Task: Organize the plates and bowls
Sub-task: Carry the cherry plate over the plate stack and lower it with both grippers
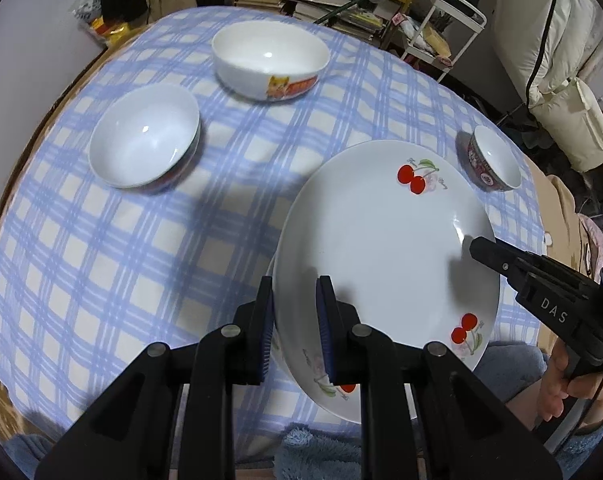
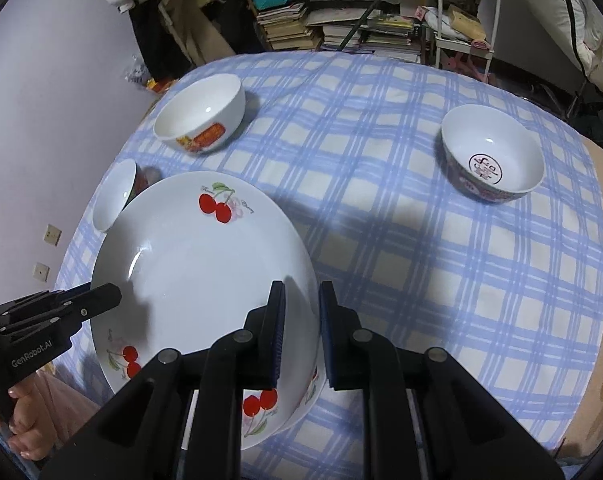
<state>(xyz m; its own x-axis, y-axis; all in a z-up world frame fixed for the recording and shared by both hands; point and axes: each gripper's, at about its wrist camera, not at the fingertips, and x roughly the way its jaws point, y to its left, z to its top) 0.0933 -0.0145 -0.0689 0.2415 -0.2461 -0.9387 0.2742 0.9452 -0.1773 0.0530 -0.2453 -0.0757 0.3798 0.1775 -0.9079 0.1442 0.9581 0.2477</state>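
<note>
Right now my left tongs [image 1: 295,320] and right tongs [image 2: 301,328] each clamp opposite rims of the cherry plate [image 1: 381,248], tilted just above the checked bench [image 1: 141,248]. I'd keep both level, lowering together.

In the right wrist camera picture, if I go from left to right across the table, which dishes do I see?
Small bowl peeking behind the plate → cherry plate → red-patterned bowl. The bowl with the orange picture sits farther back, above the plate's left part, so its place is unclear.
</note>
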